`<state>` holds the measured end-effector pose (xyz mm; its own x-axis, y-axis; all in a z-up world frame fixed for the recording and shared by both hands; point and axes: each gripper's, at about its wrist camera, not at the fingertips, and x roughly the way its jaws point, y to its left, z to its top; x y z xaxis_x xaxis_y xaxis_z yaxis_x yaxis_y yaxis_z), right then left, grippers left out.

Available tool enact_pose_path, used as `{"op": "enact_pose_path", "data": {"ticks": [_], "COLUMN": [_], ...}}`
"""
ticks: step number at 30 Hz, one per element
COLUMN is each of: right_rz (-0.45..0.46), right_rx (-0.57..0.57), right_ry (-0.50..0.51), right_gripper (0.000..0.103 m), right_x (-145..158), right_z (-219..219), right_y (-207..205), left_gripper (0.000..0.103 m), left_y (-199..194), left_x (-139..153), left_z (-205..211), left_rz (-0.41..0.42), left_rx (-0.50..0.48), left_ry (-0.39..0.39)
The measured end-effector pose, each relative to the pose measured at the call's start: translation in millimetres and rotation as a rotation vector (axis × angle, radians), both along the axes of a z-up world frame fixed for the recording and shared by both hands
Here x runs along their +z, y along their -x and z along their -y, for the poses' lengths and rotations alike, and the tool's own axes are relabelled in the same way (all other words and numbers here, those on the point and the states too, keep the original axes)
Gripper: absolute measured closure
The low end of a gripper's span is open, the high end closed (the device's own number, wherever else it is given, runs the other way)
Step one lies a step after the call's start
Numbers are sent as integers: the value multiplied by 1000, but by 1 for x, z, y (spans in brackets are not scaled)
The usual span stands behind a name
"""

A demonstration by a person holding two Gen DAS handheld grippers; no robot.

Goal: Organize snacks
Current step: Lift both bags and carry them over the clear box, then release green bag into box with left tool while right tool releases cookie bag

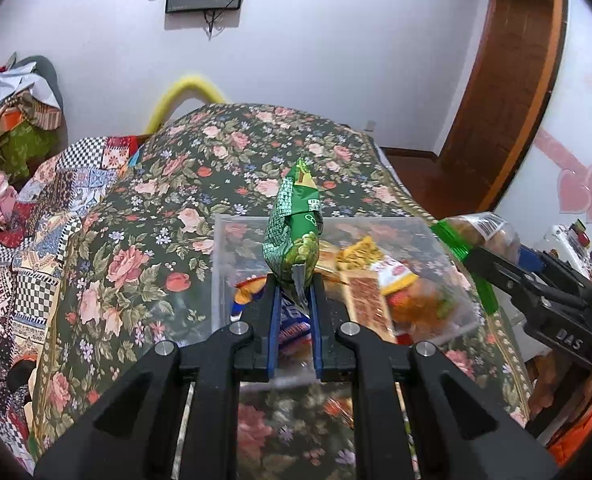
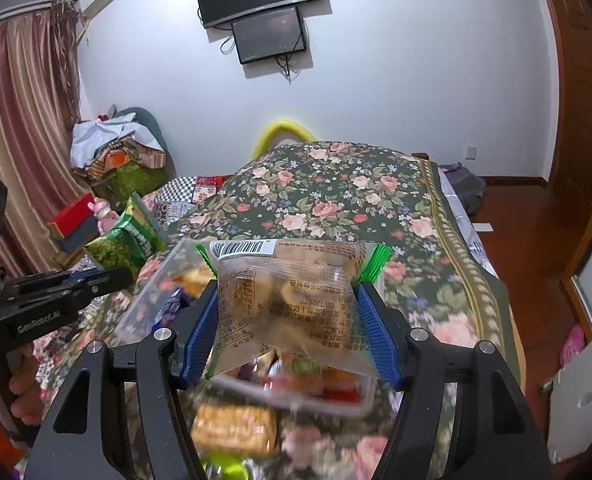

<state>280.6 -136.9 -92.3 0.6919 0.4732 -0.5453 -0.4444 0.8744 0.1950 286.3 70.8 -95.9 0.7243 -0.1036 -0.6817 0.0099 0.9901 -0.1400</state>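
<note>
Slippage is the first worry. The left tongs (image 1: 294, 312) are clenched on only the bottom seam of a green snack packet (image 1: 296, 236), which stands up tall and free above the clear plastic bin (image 1: 454, 256); pinched by so little foil, it could swing or slide out if the hand jerks, and it would then drop either into the bin or past its near wall onto the floral bedcover (image 1: 143, 248). The right tongs (image 2: 291, 316) grasp a clear cookie packet with green ends (image 2: 291, 280) across its middle, jaws standing about as wide as the pack; the squeeze looks firm, and a harder one could crush the biscuits inside, while the slick film may slip if the grip eases. This packet hangs above the bin's right side, so a drop near the rim could catch the wall and tip the light bin on the soft bed. Both tongs work over the same bin, just beside each other, and could collide if they lower together.

Counted: two tongs, each carrying one packet; one clear bin, resting on the bedcover; inside it several snack packs, blurred, so no sure number can be given; in front of the bin lies one yellow waffle-textured pack (image 2: 233, 428). On the wall far behind the bin hang two dark screens (image 2: 269, 36)
</note>
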Motion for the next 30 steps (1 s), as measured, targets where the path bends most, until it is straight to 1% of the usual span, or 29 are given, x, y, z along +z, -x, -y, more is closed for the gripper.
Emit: {"op": "enact_pose_path", "data": {"ticks": [6, 11, 15, 16, 19, 21, 24, 25, 27, 30], "right_rz": [-51, -89, -104, -106, -120, -121, -107, -100, -80, -59], "right_rx": [-2, -2, -3, -3, 8, 4, -1, 1, 7, 28], "right_ry": [37, 77, 111, 114, 105, 108, 116, 115, 118, 114], "right_gripper": [40, 40, 39, 36, 36, 35, 27, 25, 25, 25], "right_x": [-19, -33, -39, -40, -39, -38, -32, -29, -24, -16], "right_z": [-16, -24, -27, -27, -24, -23, -22, -21, -20, -16], "right_y": [-34, -47, -52, -51, -46, -44, -38, -35, -28, -11], "left_gripper": [91, 91, 91, 91, 90, 90, 89, 88, 86, 78], "left_y": [-28, -45, -50, -49, -43, -37, -25, -20, -10, 8], "left_x": [-22, -40, -51, -52, -51, -50, -44, -42, -37, -30], "left_z": [-11, -16, -20, -21, -21, -20, -17, -16, -16, -14], "left_rz": [-47, -102, -140, -140, -147, -146, -131, -127, -116, -91], "left_rx": [27, 42, 59, 59, 44, 42, 29, 23, 14, 4], "left_ry": [-27, -23, -24, -25, -11, -18, -36, -34, -27, -25]}}
